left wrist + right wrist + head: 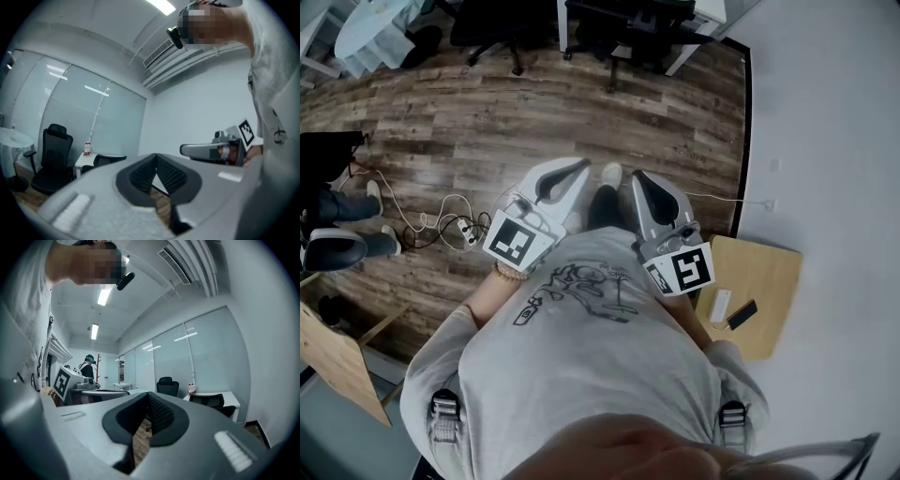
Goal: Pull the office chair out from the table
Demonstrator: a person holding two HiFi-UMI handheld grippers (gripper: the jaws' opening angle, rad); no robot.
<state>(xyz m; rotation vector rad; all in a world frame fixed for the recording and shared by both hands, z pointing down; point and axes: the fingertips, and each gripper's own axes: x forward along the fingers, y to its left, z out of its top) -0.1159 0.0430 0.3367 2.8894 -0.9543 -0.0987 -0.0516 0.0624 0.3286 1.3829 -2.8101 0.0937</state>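
Note:
Both grippers are held level in front of my chest, far from the furniture. My left gripper [579,171] [156,158] is shut with nothing between its jaws. My right gripper [637,178] [148,395] is shut and empty too. Across the wooden floor a black office chair [630,30] [108,160] [213,401] is tucked under a white table [692,49] [86,162] [228,396]. A second black office chair [492,26] [52,159] [168,386] stands free to its left. Small bottles [87,149] [191,389] stand on the table.
Cables and a power strip [450,223] lie on the floor at left. A small wooden table [764,281] with a phone stands by the white wall at right. Another person's feet [337,246] show at the left edge; a round white table [373,28] is at top left.

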